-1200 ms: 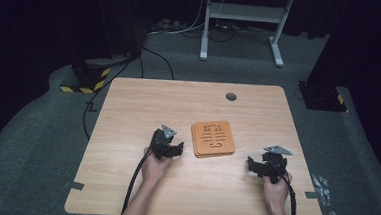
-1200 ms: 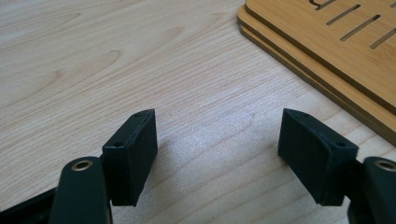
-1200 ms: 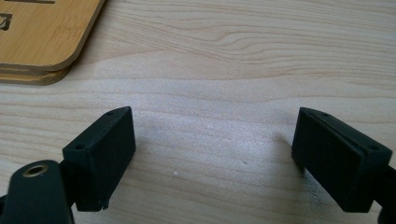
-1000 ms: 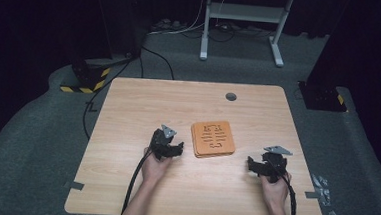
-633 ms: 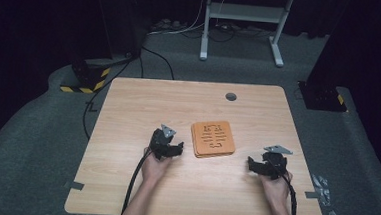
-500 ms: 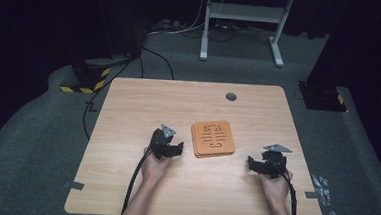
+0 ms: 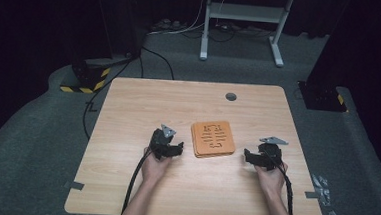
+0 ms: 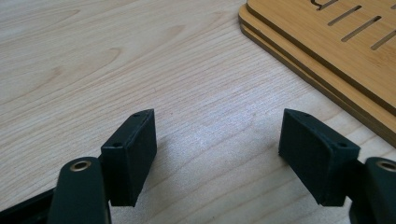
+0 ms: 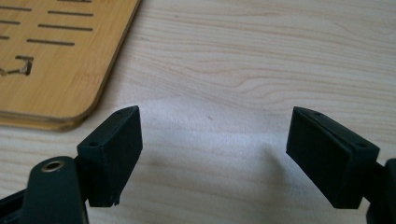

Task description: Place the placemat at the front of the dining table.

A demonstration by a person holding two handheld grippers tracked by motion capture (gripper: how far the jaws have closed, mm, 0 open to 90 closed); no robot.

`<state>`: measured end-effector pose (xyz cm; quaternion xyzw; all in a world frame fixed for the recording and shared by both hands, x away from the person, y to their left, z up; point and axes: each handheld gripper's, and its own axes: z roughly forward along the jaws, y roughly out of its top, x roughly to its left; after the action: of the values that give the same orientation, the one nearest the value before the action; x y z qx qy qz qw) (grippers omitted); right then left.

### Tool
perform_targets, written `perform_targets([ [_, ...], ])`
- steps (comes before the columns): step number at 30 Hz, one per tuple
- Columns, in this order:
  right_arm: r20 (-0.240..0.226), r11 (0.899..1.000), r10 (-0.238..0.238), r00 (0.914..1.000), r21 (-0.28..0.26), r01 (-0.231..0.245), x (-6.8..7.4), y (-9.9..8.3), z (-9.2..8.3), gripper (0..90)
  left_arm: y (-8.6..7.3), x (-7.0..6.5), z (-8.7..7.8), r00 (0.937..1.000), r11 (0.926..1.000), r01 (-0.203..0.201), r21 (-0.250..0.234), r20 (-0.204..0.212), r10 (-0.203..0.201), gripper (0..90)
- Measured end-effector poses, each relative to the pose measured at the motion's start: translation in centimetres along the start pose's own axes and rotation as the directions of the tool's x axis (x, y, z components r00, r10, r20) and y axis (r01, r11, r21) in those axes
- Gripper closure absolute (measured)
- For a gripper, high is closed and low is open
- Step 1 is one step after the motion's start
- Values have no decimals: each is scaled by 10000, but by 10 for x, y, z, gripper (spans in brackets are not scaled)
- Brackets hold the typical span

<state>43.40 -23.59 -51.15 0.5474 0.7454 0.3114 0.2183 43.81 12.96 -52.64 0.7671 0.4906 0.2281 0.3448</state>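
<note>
Both tongs, left (image 8: 217, 156) and right (image 9: 215, 156), gape wide, empty; the slotted boards (image 7: 213, 138) (stacked, count unclear) run past both gripper views' edges.

Your high view is looking forward and down from above your side, taking in the whole light wooden table (image 7: 188, 107). Your two gripper views are sitting low and close to the tabletop, both catching the stack of slotted bamboo boards (image 7: 213, 138) (image 8: 327, 56) (image 9: 56, 60): at 1 o'clock for the left, 10 o'clock for the right.
</note>
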Motion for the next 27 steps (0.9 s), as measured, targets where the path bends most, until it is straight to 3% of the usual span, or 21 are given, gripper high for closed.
perform_targets([
  [10,47,9998,-150,9999,-93,151,7,22,16,195,0,0,0,10000,10000,26,-18,10,-26,278],
  [27,-26,9999,-22,10000,148,22,17,30,37,202,0,0,0,10000,10000,28,-18,15,-28,279],
])
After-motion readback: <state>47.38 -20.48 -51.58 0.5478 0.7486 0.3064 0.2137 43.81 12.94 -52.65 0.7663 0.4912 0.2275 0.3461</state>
